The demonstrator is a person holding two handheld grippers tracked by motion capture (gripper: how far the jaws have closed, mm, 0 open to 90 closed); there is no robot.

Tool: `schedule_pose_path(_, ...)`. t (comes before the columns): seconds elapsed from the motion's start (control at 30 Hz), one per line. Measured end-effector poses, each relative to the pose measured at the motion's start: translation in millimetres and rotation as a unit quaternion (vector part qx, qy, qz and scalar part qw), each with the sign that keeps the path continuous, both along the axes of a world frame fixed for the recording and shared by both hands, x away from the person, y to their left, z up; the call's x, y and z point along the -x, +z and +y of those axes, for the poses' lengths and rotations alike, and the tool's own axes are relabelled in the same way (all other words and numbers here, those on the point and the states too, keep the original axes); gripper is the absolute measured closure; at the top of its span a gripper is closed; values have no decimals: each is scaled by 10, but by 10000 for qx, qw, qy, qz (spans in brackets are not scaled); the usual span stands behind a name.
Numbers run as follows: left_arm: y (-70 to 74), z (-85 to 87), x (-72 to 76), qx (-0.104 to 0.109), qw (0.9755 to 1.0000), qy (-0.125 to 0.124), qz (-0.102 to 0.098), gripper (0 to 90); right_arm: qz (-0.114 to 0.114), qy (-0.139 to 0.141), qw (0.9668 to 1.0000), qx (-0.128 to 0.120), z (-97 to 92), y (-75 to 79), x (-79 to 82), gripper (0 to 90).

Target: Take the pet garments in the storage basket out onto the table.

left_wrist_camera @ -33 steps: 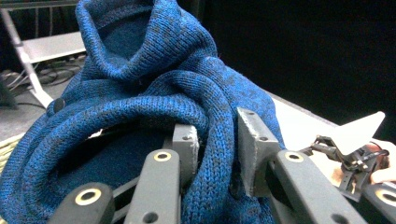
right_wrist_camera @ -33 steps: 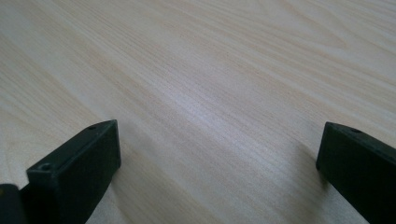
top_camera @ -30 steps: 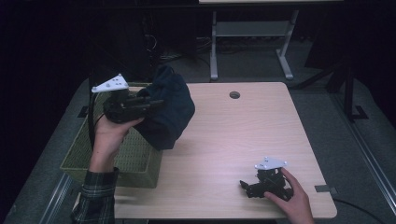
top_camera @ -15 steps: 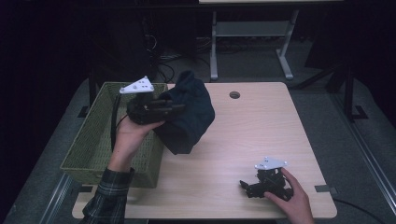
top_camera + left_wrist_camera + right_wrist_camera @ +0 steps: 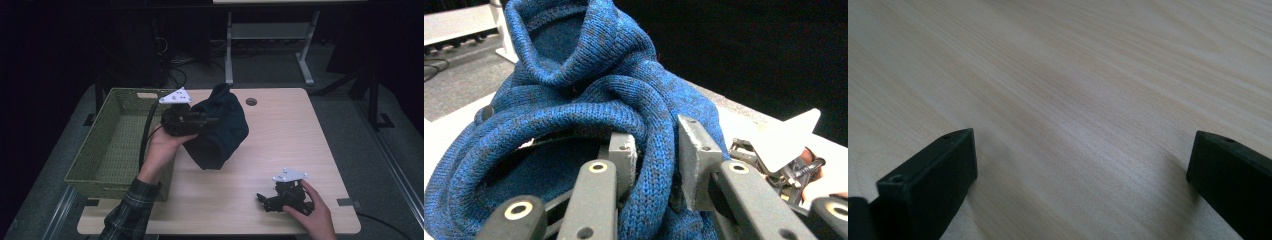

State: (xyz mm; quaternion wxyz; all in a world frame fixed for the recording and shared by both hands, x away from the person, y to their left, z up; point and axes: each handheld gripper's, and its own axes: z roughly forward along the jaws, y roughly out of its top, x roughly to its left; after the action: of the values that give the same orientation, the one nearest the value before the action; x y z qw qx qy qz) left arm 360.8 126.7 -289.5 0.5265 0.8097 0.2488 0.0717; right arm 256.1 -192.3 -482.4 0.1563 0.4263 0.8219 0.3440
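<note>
At the left edge of the table [image 5: 300, 145] a green woven basket [image 5: 107, 150] is sitting, its near corner hanging just past the table's front edge. I am holding my left gripper [image 5: 207, 120] just beside the basket's right rim, over the back left part of the table, and its jaws are clamping a thick fold of the dark blue knitted garment [image 5: 222, 132]. In the left gripper view the two grey pads [image 5: 694, 160] are pressing into a rolled rib of the garment [image 5: 589, 100] from both sides. The garment is hanging bunched from the jaws, its lower end close over the wood near the table's middle; I cannot quite tell whether it is touching the top. Behind it, near the back edge, a round cable hole [image 5: 251, 101] is showing. Towards the front right corner I am resting my right gripper [image 5: 261, 199] on the table, well apart from the garment. Its jaws are standing wide with bare wood [image 5: 1088, 100] between them.
</note>
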Motion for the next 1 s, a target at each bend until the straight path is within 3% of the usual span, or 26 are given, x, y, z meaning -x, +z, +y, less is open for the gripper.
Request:
schedule_pose_path(0.7, -577, -766, -161, -442, 9985, -196, 274, 705, 0, 7, 10000, -14, 3, -1, 3, 0)
schedule_pose_path(1.0, -935, -1078, -294, -719, 9957, -246, 528, 704, 27, 2, 10000, -20, 5, 1, 9, 0)
